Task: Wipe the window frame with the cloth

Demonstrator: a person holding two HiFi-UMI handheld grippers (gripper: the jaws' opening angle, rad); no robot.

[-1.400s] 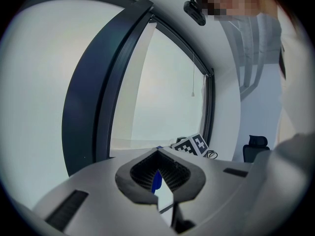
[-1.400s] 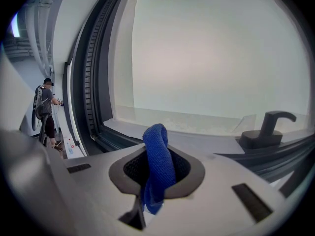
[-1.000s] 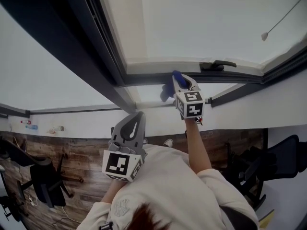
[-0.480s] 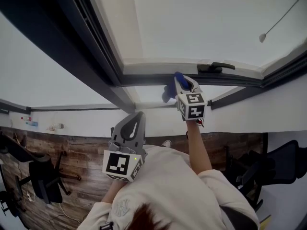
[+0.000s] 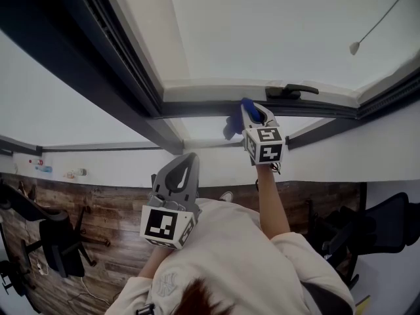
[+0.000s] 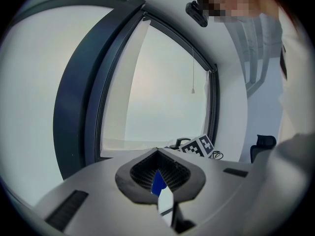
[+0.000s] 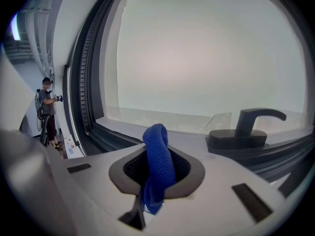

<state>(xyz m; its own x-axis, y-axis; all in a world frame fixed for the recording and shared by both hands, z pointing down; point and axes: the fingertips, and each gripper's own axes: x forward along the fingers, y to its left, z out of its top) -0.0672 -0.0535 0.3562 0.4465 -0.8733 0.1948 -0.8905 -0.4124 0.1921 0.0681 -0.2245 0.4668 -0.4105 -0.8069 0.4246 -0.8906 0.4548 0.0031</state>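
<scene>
Blue cloth (image 7: 158,161) clamped in right gripper (image 5: 251,112), at lower rail of window frame (image 5: 197,108), near handle (image 5: 292,91) | left gripper (image 5: 186,166) closed on nothing, well below frame | risk: loose fold may be snagged on handle, or cloth dragged from jaws if pressed hard

Blue cloth (image 7: 156,166), dark grey window frame (image 5: 197,108)

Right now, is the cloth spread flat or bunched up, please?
Bunched: the cloth stands as a narrow folded loop, pinched in the right gripper.
</scene>
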